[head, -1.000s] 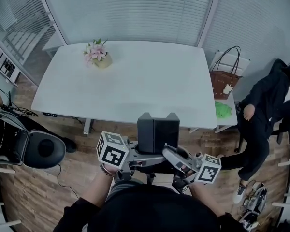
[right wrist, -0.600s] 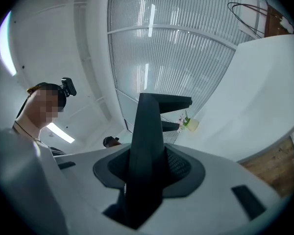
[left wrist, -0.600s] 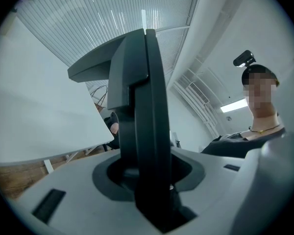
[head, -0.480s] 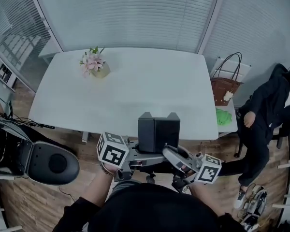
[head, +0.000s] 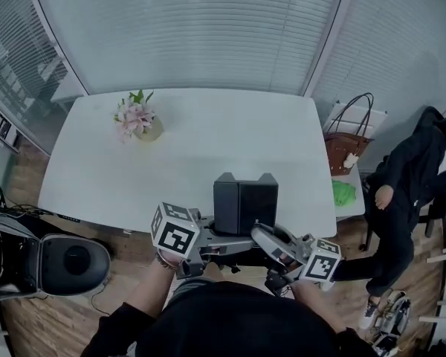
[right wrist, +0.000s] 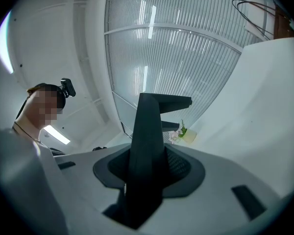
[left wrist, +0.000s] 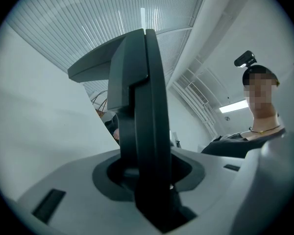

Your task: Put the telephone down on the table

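Table ahead; telephone held at its near edge by both grippers.
White table (head: 208,140) lies straight beyond the upright black telephone (head: 244,203), which is carried at the near edge, right of the middle, and judged not yet set down. Left gripper (head: 204,242) and right gripper (head: 262,238) each clamp its base, one per side, equally near. Handbag (head: 343,143) sits off the right edge and flower pot (head: 137,121) near the far left corner; neither obstructs.
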Motion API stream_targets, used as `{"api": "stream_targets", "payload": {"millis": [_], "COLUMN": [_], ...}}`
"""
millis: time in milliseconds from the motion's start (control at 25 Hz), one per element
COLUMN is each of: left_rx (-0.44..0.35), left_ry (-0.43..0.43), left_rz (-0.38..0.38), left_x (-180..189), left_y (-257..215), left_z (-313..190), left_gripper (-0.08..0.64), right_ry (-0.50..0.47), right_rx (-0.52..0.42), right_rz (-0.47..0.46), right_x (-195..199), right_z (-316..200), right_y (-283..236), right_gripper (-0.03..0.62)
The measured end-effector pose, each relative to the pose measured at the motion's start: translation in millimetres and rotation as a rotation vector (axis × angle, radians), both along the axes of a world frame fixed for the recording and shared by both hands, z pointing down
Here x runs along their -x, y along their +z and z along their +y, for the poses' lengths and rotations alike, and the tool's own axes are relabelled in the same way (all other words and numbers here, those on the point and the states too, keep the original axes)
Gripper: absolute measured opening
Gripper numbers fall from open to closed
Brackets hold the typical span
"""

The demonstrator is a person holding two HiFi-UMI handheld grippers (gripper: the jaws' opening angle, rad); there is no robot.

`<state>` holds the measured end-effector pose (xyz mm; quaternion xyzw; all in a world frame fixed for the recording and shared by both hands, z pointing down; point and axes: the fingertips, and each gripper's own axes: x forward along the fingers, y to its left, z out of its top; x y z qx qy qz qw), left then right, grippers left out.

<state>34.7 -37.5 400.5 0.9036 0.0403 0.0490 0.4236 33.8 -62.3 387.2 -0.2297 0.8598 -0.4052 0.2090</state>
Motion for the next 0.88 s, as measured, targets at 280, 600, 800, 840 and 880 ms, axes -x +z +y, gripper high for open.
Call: {"api": "stream_targets", "payload": {"millis": [280,600,800,840,880], "left_rx": [0.006,0.043,0.057,0.062,0.069], "left_ry": [0.012,0.023,0.043,0.046,0.049], "left_rz": [-0.011,-0.022,-0.024,-0.024,-0.024], "left_x": [1.8,-0.3,0.6,0.8,1.2], "left_y": [-2.2,-7.1,-2.4,-1.0,0.8], "left_z": [-36.3,-79.2,-104.9,-109.8,-114.8], "left_gripper": [0.178,0.178,0.178,0.178,0.178], "right_ry": [0.005,0.014,0.034,0.037,0.039], "right_rx": [0.01,0.047,0.061,0.066,0.072], "right_rz": [-0.005,-0.014,-0.016,-0.016,-0.017], "right_x": [1.7,-0.8,-0.3,-0.1,0.3], "right_z": [-36.5,-80.2,-106.0,-111.1,-116.2], "right_y": [-1.9,-6.0,-1.2,0.4,2.2], "right_gripper": [0.161,0.161,0.161,0.161,0.161]}}
